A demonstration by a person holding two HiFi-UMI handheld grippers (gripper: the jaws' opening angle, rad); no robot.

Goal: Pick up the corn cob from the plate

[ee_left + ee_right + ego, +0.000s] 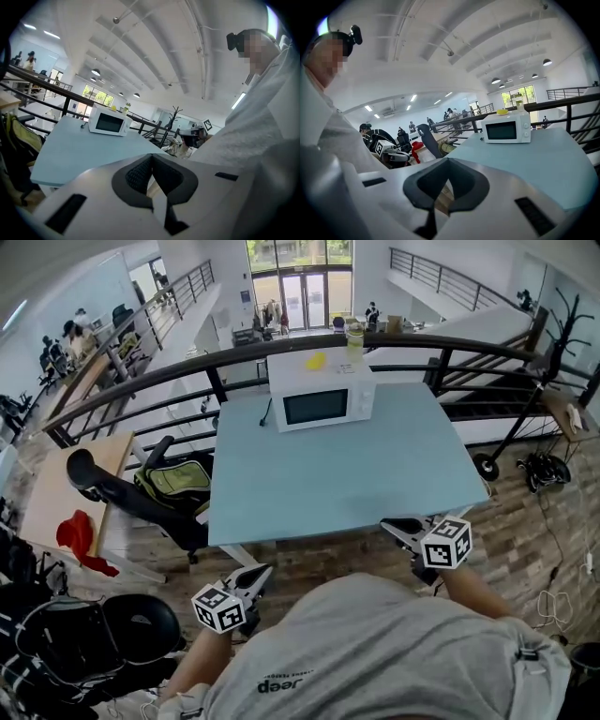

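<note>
Head view: left gripper (259, 572) at 7 o'clock, right gripper (392, 527) at 5 o'clock, both closed, empty. Your pickup: unstarted; corn cob unseen.

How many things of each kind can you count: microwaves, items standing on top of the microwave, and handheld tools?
Microwave: 1
Items on top of it: 2 (yellow item, clear container)
Handheld tools: 2 (left tool, right tool)
Total: 5

microwave (322, 399): 1 | table (375, 474): 1 | left tongs (259, 574) + right tongs (392, 527): 2 | green bag (178, 482): 1
</note>
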